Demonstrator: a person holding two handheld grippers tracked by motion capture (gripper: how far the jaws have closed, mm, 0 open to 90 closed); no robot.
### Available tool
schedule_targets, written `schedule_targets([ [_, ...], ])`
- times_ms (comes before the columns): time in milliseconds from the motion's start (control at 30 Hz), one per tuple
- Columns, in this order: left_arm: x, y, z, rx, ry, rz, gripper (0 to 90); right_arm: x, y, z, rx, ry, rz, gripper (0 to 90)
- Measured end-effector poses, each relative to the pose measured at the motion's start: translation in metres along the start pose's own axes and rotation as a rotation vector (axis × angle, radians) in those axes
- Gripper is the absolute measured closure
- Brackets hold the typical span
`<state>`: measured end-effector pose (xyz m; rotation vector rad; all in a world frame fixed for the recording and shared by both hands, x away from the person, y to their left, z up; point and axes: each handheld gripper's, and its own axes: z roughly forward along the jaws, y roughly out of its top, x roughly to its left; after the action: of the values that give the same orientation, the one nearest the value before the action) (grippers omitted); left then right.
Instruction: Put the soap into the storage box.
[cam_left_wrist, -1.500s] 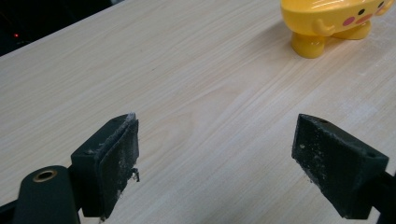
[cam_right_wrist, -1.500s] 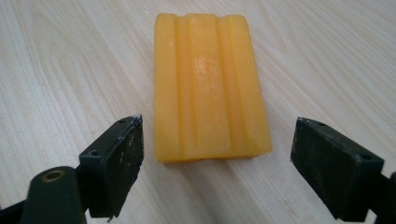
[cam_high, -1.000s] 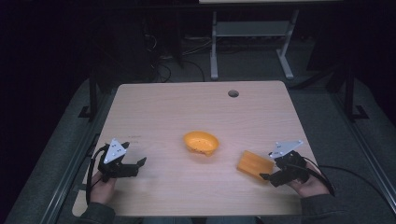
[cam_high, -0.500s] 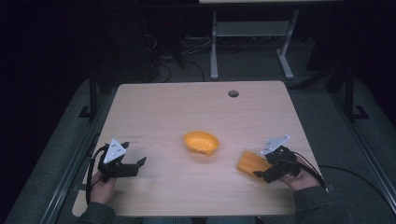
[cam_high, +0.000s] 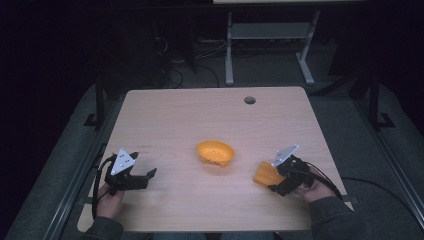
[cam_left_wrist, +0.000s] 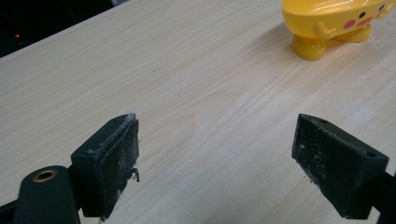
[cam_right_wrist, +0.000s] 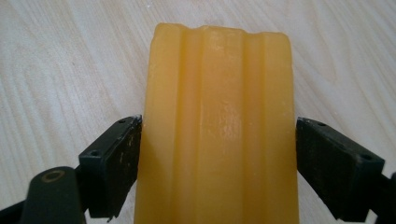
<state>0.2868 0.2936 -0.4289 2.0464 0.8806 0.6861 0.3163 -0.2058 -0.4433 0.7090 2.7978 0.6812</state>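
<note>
High view: the yellow bowl (cam_high: 215, 153) sits near the middle of the worktop (cam_high: 190, 115), and everything else is placed from it. Off to the bowl's right and a little nearer the person, the right gripper (cam_high: 278, 181) has its fingers on either side of an orange ribbed block (cam_high: 264, 174). Well to the bowl's left, the left gripper (cam_high: 145, 176) rests low over bare wood in the person's left hand (cam_high: 110, 192).

In the right gripper view, the orange ribbed block (cam_right_wrist: 219, 126) runs lengthwise between the two black fingers (cam_right_wrist: 112, 163). The left finger touches its side; the right one meets its edge or sits just beside it, so the fingers are closed around the block, though how firm the grip is cannot be told. The block looks waxy and glossy, with long raised ribs, so it is probably light, fairly stiff and somewhat slippery. Its flat long sides, where the fingers are now, seem the best place to hold; squeezing hard could mark the surface.

In the left gripper view, the fingers (cam_left_wrist: 109, 156) stand wide apart with nothing between them. The yellow bowl (cam_left_wrist: 334, 23), with a cartoon face and stubby feet, stands ahead of them.
</note>
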Motion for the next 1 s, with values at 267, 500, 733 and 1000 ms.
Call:
schedule_targets([
  [267, 0.0, 0.0, 0.0, 0.001, 0.0, 0.002, 14.1, 0.0, 0.005, 0.008, 0.026, 0.007, -0.008, 16.7],
  [500, 0.0, 0.0, 0.0, -0.002, 0.0, 0.002, 14.1, 0.0, 0.007, 0.011, 0.04, 0.007, -0.012, 17.3],
  [733, 0.0, 0.0, 0.0, -0.003, 0.0, 0.004, 14.1, 0.001, 0.009, 0.013, 0.048, 0.003, -0.012, 18.5],
  [1000, -0.001, 0.0, 0.0, -0.005, 0.0, -0.004, 14.1, 0.0, 0.01, 0.014, 0.051, 0.002, -0.014, 18.9],
])
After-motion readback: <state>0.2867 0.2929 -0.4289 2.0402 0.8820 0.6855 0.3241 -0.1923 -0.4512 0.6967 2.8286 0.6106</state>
